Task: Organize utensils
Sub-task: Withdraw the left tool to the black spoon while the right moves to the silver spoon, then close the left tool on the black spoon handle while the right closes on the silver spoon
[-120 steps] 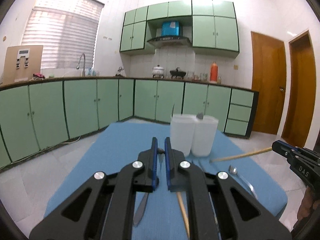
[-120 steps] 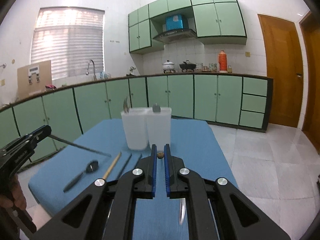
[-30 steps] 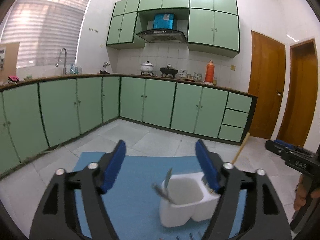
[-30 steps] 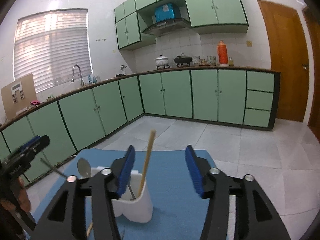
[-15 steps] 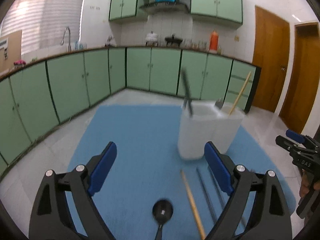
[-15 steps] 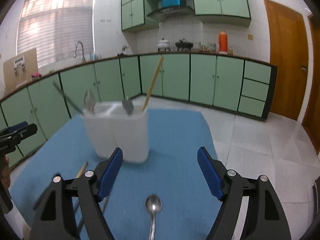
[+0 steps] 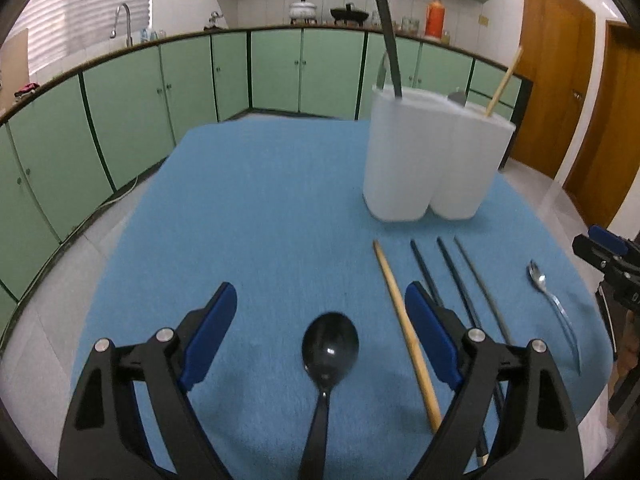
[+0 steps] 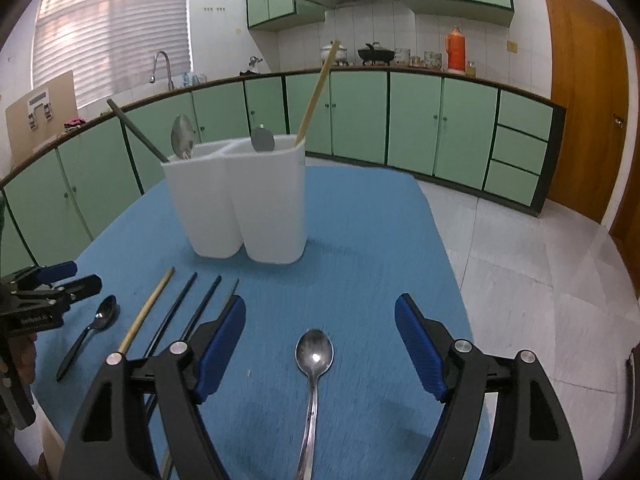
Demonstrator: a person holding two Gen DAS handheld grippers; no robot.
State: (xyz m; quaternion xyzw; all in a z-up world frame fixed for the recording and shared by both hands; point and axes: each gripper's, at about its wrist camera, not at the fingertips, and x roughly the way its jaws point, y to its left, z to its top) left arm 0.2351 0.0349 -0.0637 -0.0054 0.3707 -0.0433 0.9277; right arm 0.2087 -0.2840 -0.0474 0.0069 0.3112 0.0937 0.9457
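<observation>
A white two-compartment holder [image 7: 432,160] [image 8: 240,200] stands on the blue table and holds spoons, a dark chopstick and a wooden chopstick. My left gripper [image 7: 320,320] is open and empty, its fingers either side of a black spoon [image 7: 330,348]. My right gripper [image 8: 320,338] is open and empty around a silver spoon [image 8: 315,356]. A wooden chopstick [image 7: 406,332] [image 8: 148,314] and three dark chopsticks [image 7: 460,280] [image 8: 192,312] lie between the spoons.
The blue cloth [image 7: 260,208] covers the table. Its front edge runs just below both grippers. Green cabinets [image 8: 420,116], a counter with pots and wooden doors [image 7: 560,80] lie beyond on a tiled floor.
Both grippers were shut on utensils, rose over the holder and opened, leaving chopsticks in it. Since then they have come down and back to the spoons on the cloth.
</observation>
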